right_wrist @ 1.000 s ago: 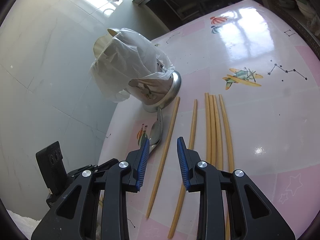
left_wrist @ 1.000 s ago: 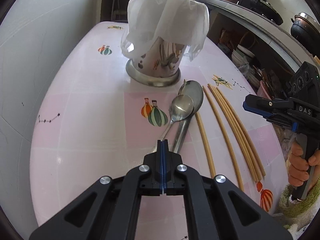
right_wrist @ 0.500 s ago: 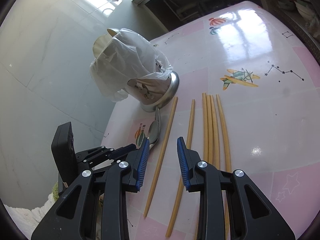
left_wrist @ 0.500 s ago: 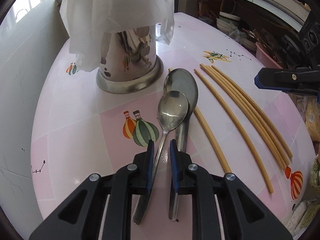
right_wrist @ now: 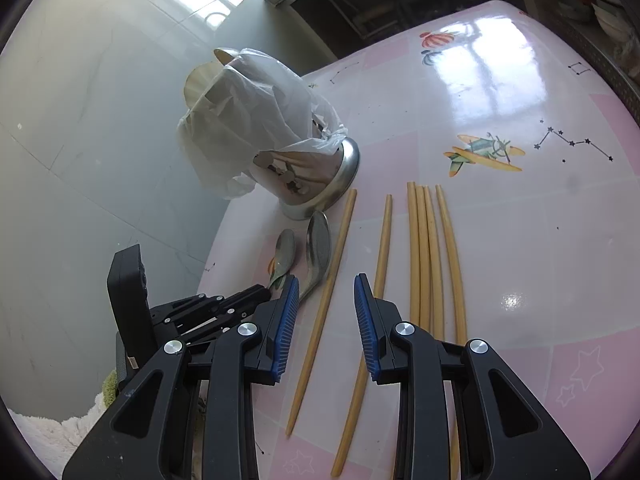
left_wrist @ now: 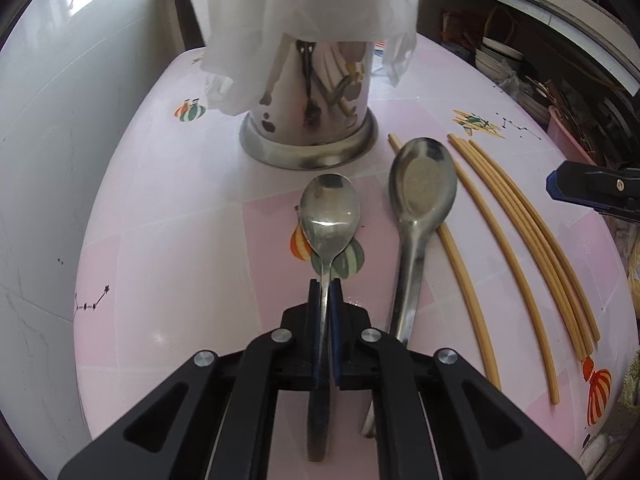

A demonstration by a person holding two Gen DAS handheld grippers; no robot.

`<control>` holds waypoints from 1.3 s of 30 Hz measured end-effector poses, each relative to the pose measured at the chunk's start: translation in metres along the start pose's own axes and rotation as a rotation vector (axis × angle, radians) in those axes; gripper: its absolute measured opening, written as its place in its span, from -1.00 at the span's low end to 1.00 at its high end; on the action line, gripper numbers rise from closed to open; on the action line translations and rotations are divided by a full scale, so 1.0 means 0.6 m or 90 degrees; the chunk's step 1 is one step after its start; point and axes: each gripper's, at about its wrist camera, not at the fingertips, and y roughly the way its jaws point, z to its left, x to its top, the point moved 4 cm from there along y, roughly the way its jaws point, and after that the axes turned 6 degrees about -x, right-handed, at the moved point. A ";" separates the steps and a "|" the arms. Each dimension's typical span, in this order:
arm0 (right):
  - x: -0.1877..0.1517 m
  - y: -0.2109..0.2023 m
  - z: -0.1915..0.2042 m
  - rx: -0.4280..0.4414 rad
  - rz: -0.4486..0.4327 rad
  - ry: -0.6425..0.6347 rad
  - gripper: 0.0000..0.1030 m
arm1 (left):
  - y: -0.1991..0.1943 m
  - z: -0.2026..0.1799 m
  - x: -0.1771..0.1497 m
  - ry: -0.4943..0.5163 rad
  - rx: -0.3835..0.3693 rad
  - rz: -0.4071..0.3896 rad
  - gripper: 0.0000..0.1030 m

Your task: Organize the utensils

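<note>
The left gripper (left_wrist: 325, 286) has just closed on the smaller spoon's (left_wrist: 330, 216) handle, its long axis pointing straight ahead toward the utensil holder (left_wrist: 310, 132), while the right gripper (right_wrist: 326, 286) hovers open over the chopsticks (right_wrist: 430, 252).

Pink worktop (left_wrist: 168, 240) bears balloon, aeroplane (right_wrist: 484, 152) and star prints. White tiled wall (right_wrist: 80, 140) stands beyond it. Cluttered shelving (left_wrist: 540, 80) lies right of the gripper.

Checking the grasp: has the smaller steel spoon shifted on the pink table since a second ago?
Yes: the smaller steel spoon now lies apart from the larger spoon, leftward, over the balloon print.
</note>
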 end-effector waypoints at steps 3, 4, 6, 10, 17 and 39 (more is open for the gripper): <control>0.006 0.008 0.006 0.001 0.002 -0.005 -0.43 | -0.012 0.013 -0.015 -0.044 0.007 0.003 -0.92; 0.010 0.011 0.012 0.002 0.002 -0.012 -0.43 | -0.016 0.016 -0.021 -0.053 0.010 0.003 -0.92; 0.019 0.016 0.023 0.001 -0.002 -0.031 -0.37 | -0.025 0.021 -0.033 -0.069 0.013 0.003 -0.92; 0.043 0.045 0.041 -0.021 -0.011 -0.066 -0.30 | -0.039 0.028 -0.052 -0.109 0.010 0.001 -0.92; 0.053 0.111 0.045 -0.073 0.010 -0.104 -0.30 | -0.049 0.028 -0.066 -0.139 0.011 -0.007 -0.92; -0.004 0.092 0.063 -0.054 0.068 -0.320 -0.98 | -0.058 0.046 -0.079 -0.228 -0.095 0.051 -0.88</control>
